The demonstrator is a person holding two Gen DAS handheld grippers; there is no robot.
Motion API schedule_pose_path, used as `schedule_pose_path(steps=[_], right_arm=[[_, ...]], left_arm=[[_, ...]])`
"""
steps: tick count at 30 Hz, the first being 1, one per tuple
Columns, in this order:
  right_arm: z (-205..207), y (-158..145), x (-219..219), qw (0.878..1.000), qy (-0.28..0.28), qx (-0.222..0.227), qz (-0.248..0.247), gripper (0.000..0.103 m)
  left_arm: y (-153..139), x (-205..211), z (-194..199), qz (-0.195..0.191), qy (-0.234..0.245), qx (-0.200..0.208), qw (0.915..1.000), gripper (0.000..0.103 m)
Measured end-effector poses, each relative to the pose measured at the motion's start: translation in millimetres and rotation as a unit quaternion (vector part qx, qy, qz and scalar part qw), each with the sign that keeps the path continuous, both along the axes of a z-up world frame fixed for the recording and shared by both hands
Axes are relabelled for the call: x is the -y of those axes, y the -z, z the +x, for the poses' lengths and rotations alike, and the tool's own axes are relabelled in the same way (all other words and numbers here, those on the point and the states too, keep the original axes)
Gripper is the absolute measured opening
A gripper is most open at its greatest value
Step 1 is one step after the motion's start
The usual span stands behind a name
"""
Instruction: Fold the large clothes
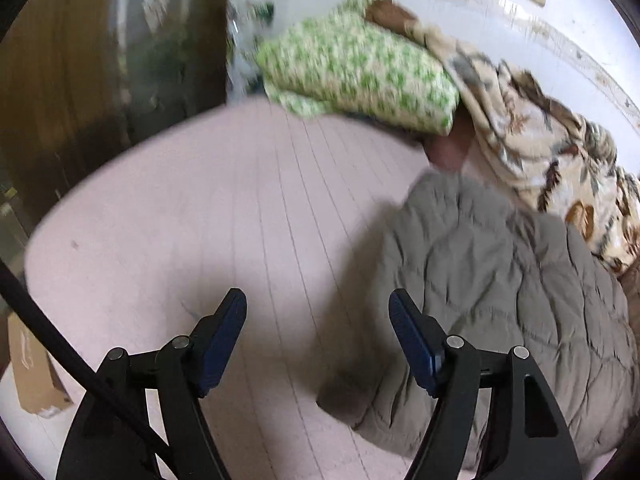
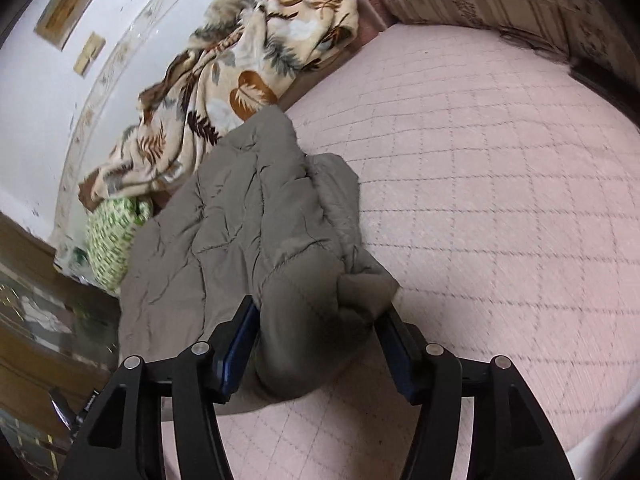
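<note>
Right gripper: jaws apart, straddling a bunched fold of the grey quilted jacket, left blue pad against the cloth, right pad seemingly just clear; angled downward. Left gripper: jaws wide, nothing between, over bare pink bed cover just beside the jacket's edge. Beyond the jacket, leaf-print blanket and green patterned pillow.

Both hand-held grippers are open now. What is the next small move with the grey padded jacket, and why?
Probably close the right hand-held gripper on the grey padded jacket: a bunched end already lies between its open jaws. The left hand-held gripper has only pink bedcover between its jaws, so it should likely move toward the jacket afterwards.
</note>
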State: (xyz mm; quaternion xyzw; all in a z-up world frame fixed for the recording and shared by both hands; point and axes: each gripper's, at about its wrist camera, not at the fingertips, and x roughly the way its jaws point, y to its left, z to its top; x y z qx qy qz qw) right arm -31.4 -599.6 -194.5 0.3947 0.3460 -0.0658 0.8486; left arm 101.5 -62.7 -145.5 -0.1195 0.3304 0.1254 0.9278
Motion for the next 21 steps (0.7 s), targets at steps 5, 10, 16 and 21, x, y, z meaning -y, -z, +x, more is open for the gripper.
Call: schedule_pose_path(steps=[5, 10, 16, 21], right_arm=[[-26, -25, 8, 0.993, 0.081, 0.009, -0.088, 0.064], [-25, -59, -24, 0.977, 0.065, 0.062, -0.196, 0.065], [12, -57, -86, 0.959, -0.036, 0.068, -0.273, 0.065], [35, -28, -93, 0.959, -0.058, 0.011, -0.278, 0.065]], left_arm=[[-27, 37, -18, 0.081, 0.024, 0.085, 0.9928, 0.073], [-33, 111, -31, 0.138, 0.153, 0.127, 0.9702, 0.073], [-2, 166, -25, 0.138, 0.262, 0.064, 0.9531, 0.073], [24, 170, -8, 0.127, 0.276, 0.004, 0.9527, 0.075]])
